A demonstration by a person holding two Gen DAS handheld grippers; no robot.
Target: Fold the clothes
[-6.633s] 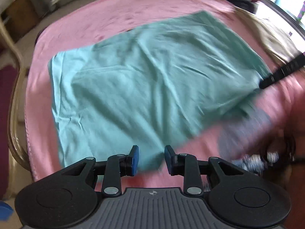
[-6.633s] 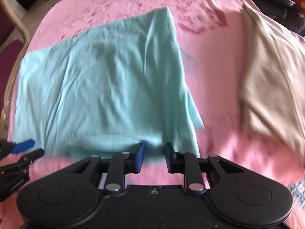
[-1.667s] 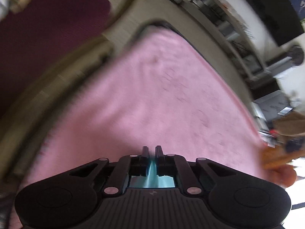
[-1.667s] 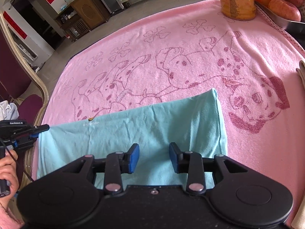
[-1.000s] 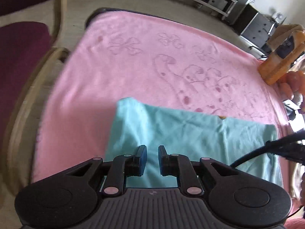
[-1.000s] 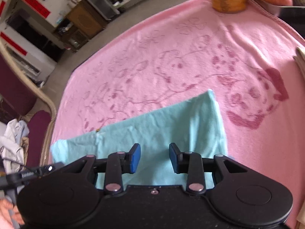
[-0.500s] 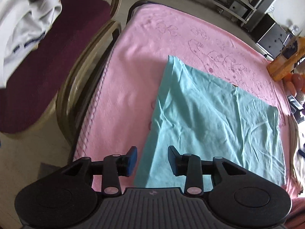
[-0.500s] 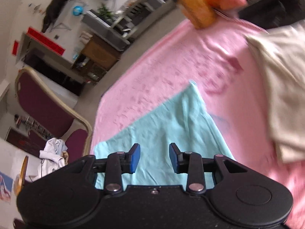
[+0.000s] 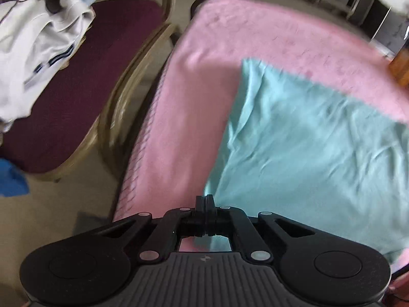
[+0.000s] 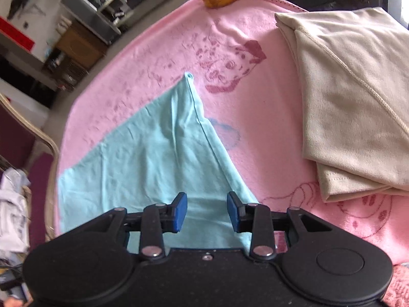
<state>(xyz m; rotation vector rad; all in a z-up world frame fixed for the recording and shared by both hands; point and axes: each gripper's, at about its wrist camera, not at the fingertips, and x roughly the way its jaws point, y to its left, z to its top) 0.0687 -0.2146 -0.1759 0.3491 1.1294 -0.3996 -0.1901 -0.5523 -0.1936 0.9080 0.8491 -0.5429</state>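
Right wrist: beige garment (image 10: 352, 97) beside teal cloth (image 10: 153, 163).

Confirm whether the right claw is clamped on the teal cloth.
No, the right claw is open, its blue pads spread apart above the teal cloth with nothing between them.

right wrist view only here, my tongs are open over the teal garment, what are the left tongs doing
Observer: The left tongs are shut at the near left corner of the teal garment; whether cloth is pinched is unclear.
Operator: anything off the table on that side
Observer: A maroon chair stands beside the table, its seat partly covered.
Operator: covered by what
Observer: A crumpled white garment with dark stripes lies on the seat.
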